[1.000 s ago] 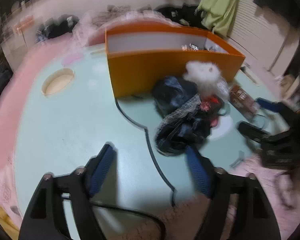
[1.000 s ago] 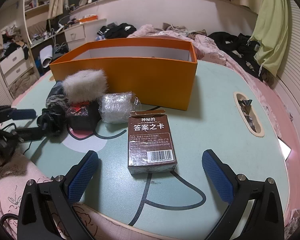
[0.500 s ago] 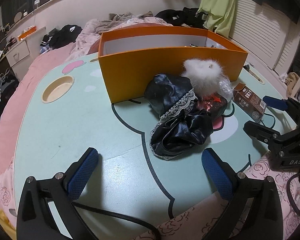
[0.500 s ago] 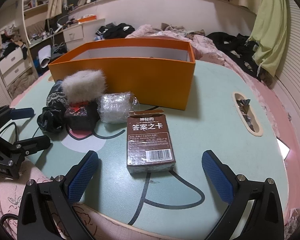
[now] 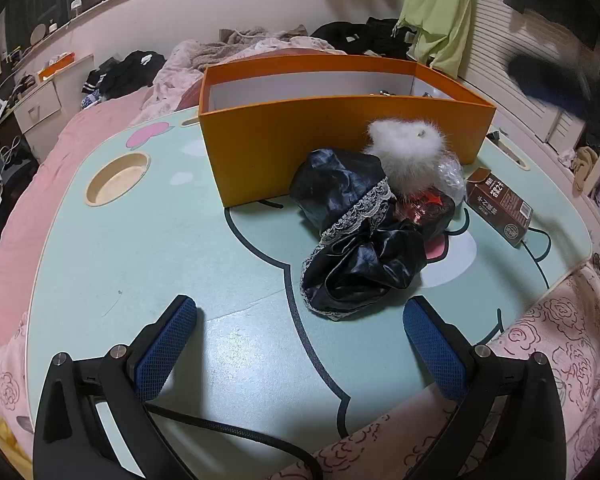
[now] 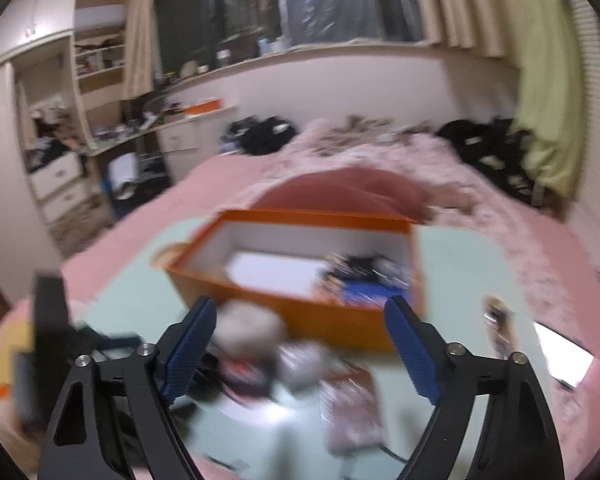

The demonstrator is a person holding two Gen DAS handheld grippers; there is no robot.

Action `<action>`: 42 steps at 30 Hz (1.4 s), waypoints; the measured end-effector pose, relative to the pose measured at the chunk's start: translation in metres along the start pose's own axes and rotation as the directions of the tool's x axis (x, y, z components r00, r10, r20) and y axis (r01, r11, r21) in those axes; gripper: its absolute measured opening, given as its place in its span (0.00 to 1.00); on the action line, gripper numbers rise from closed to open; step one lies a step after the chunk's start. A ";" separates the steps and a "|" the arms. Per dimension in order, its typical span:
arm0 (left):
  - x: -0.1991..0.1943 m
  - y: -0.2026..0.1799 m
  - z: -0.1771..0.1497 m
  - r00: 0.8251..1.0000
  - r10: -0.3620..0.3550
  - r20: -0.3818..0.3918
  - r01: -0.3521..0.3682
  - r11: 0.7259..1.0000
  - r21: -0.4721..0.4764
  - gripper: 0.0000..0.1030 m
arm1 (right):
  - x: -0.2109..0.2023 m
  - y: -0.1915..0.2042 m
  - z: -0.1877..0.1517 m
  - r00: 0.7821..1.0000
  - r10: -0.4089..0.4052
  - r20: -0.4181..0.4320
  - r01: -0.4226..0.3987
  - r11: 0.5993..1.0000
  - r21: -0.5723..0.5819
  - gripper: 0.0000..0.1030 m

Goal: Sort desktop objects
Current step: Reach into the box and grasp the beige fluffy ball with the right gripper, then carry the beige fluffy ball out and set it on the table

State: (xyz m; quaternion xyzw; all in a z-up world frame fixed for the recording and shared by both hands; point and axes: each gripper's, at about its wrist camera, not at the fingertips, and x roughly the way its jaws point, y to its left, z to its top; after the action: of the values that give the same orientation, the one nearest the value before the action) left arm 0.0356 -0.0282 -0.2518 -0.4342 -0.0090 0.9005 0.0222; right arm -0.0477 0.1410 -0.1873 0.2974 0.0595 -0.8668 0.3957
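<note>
Left gripper (image 5: pixel 300 344) is sitting wide open, empty; right gripper (image 6: pixel 300 354) is closing on nothing. I'd be lining up squarely on the crumpled black satin cloth (image 5: pixel 360 248) at 1 o'clock.

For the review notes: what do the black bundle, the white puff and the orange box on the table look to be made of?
Black bundle: looks like satin fabric, glossy, with crumpled folds and a pale lace trim. White puff: fur or feather-like fluff, matte, with wispy edges; real or synthetic cannot be told. Orange box: probably stiff cardboard, smooth matte orange outside, white inside, thin straight walls.
</note>
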 end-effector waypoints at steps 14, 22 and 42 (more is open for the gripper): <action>0.000 0.001 0.001 1.000 0.000 0.001 0.000 1.000 -0.001 1.00 | 0.195 0.028 0.055 0.800 0.290 -0.526 -0.164 0.948 0.273 0.49; 0.000 0.000 0.003 1.000 0.001 0.003 -0.001 1.000 -0.005 1.00 | 0.218 0.039 0.048 0.785 0.294 -0.546 -0.182 0.951 0.250 0.13; 0.001 -0.001 0.003 1.000 0.002 0.006 -0.002 1.000 -0.005 1.00 | 0.052 -0.017 0.060 0.934 0.319 -0.163 -0.267 0.923 0.277 0.10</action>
State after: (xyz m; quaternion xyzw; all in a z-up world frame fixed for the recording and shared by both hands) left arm 0.0323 -0.0275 -0.2507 -0.4317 -0.0108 0.9017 0.0202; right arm -0.1149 0.0983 -0.1702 0.4380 -0.0551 -0.7628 0.4724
